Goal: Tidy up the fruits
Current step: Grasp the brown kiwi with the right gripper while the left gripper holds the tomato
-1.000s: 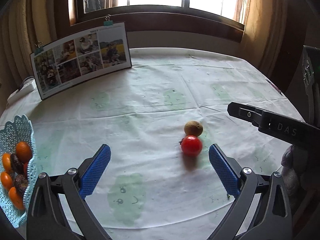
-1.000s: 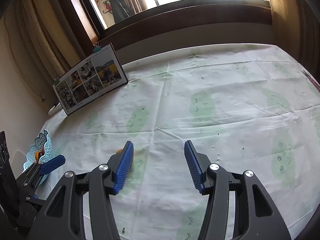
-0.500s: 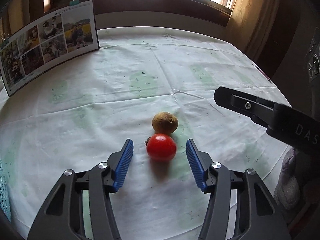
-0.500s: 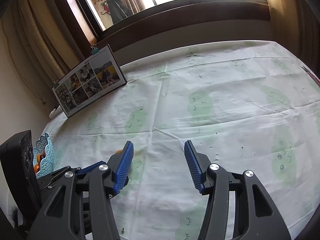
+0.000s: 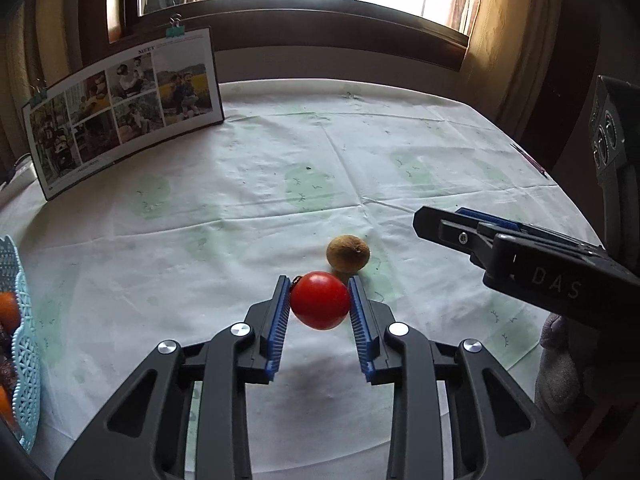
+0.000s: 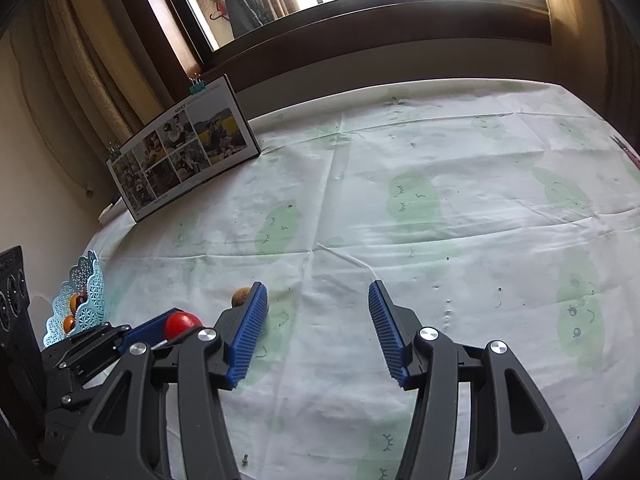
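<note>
While my left gripper [image 5: 320,306] pinched the tomato [image 5: 320,300] between both blue pads, its shadow on the cloth below suggested it was lifted clear; the load was one fruit in transit.

Item two, the kiwi [image 5: 347,253], lay on the tablecloth [image 5: 260,184] just beyond my left fingertips, uncollected. My right gripper [image 6: 318,334] hung spread and empty, the kiwi beside its left finger. The basket [image 5: 22,344], far to the left of my left fingers, already held several fruits. Judged remaining: two deliveries.

Black grippers [image 5: 320,312] — ribbed blue pads [image 5: 275,328]
</note>
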The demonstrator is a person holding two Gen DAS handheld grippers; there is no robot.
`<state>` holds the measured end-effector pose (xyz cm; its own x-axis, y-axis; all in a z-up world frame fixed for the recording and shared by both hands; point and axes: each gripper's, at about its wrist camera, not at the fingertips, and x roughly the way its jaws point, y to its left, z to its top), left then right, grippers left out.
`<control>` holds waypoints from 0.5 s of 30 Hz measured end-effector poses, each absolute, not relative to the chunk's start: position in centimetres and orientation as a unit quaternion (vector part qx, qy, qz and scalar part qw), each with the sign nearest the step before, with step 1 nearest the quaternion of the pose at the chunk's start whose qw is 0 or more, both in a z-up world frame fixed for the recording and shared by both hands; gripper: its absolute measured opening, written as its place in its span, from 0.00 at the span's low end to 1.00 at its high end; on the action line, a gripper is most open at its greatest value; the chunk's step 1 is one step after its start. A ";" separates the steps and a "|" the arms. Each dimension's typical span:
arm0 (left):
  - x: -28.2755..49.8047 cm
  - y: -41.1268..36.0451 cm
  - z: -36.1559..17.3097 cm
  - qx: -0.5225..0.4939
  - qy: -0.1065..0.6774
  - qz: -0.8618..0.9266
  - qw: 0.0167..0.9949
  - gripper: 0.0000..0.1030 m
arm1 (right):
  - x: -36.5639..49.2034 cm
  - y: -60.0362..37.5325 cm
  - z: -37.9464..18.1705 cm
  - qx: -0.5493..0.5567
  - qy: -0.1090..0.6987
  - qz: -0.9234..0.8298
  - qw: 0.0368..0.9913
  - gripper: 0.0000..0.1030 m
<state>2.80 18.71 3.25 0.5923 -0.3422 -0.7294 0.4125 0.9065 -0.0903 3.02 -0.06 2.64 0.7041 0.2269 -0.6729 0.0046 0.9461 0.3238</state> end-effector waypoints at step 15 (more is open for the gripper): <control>0.6 24.5 6.2 0.014 0.344 -0.144 0.928 0.29 | 3.2 3.7 2.4 0.091 0.397 0.088 0.909 0.52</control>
<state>0.59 24.50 6.20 0.7216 -0.2585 -0.6422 0.2771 0.9580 -0.0743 3.17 3.71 2.39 0.6688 0.2314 -0.7065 -0.0876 0.9682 0.2343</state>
